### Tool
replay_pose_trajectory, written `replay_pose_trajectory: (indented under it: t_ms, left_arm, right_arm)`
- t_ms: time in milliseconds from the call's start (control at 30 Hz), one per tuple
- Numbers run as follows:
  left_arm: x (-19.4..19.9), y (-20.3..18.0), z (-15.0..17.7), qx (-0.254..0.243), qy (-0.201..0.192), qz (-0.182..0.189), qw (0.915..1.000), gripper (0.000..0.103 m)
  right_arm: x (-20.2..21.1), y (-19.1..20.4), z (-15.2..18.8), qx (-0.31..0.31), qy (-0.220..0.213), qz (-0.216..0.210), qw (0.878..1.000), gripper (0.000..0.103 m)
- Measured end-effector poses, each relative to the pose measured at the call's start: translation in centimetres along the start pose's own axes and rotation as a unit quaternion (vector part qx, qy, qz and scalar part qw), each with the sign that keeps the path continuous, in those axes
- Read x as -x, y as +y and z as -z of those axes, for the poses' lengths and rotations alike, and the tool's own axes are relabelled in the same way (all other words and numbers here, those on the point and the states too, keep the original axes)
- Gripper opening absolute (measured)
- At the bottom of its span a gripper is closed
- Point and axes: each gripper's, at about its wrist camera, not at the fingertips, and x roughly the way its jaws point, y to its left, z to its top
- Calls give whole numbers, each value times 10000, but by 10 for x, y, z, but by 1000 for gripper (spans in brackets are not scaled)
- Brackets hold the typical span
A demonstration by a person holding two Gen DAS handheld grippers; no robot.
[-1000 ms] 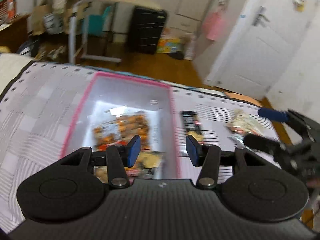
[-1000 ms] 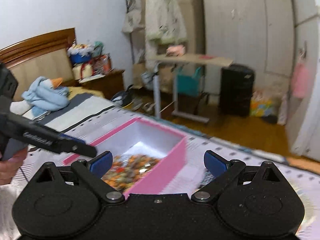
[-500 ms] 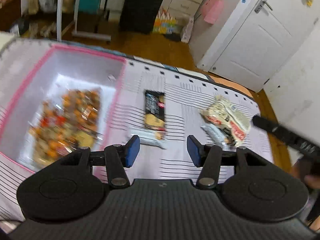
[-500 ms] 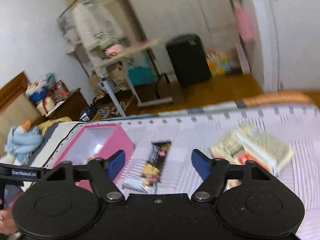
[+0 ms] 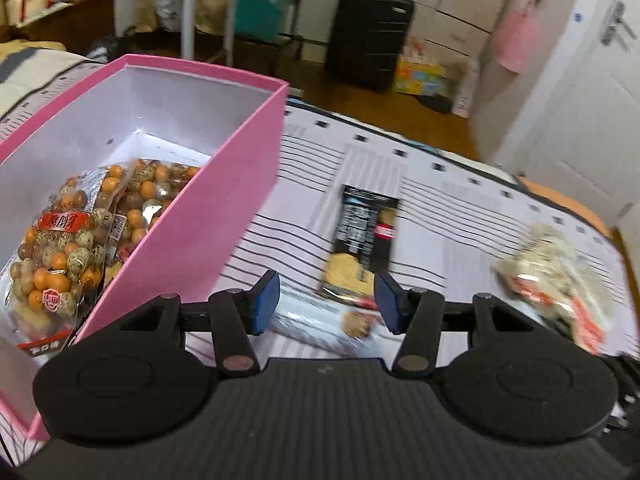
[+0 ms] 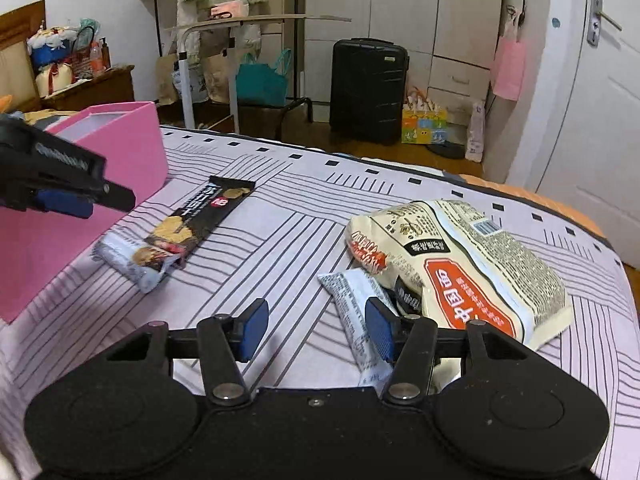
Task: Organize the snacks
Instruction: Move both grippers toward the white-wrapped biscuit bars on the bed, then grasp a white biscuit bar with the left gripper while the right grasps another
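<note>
While right gripper [image 6: 316,332] jaws close empty, white packet [image 6: 354,304] lies just beside, seemingly untouched.

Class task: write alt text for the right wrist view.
Above a striped bedspread, the right gripper is closing, empty, beside a small white sachet and large cream snack bag. Beyond lie a black biscuit packet and pink cardboard box.

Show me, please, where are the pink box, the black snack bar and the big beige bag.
pink box [image 5: 224,200], left wrist view, outer side wall.
black snack bar [image 6: 200,220], right wrist view, wrapper middle.
big beige bag [image 6: 472,264], right wrist view, printed front.
</note>
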Motion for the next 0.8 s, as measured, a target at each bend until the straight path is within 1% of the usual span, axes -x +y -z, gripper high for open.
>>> replay_pose_trajectory:
  t_ms: [100, 233, 267, 333, 400, 433, 467, 500, 533, 567, 600, 633, 733, 800]
  left_arm:
    - [-19, 1, 1, -48, -1, -279, 9996, 51]
    - [-35, 7, 6, -63, 301, -457, 9985, 52]
    - [-35, 10, 8, -25, 324, -461, 9984, 53]
    - [-34, 12, 11, 41, 298, -464, 9985, 58]
    - [-37, 13, 12, 151, 325, -459, 9983, 61]
    - [-40, 13, 11, 196, 362, -450, 9981, 62]
    - [-44, 13, 10, 233, 422, -458, 9978, 62]
    - [-46, 14, 10, 283, 471, -471, 9974, 62]
    - [-47, 15, 11, 305, 508, -450, 9972, 60]
    - [-46, 15, 12, 302, 527, -414, 9973, 59]
    - [-43, 16, 13, 267, 539, -352, 9976, 54]
    - [-40, 16, 15, 222, 574, -276, 9977, 52]
    - [-34, 18, 18, 113, 736, -32, 9972, 50]
    - [-29, 21, 21, 118, 836, 204, 9962, 50]
  right_arm:
    - [-6, -3, 1, -64, 20, 223, 9997, 59]
    - [-12, -10, 2, -96, 186, 488, 9986, 59]
    - [-11, -13, 3, -83, 207, 437, 9988, 59]
    - [-11, -14, 4, -66, 228, 385, 9990, 59]
    - [-13, -12, 6, 27, 264, 353, 9990, 60]
    - [-15, -10, 7, 44, 285, 359, 9989, 59]
    - [-15, -7, 8, 37, 301, 405, 9987, 51]
    - [-14, -5, 10, 52, 284, 526, 9982, 40]
    - [-12, -2, 11, 92, 276, 601, 9978, 35]
    - [-9, 1, 12, 100, 288, 615, 9976, 32]
    - [-5, 1, 12, -1, 312, 584, 9978, 30]
    - [-2, 0, 12, -193, 356, 488, 9980, 30]
    - [7, -5, 12, -868, 502, -69, 9949, 30]
    - [11, -13, 14, -1374, 575, -413, 9880, 30]
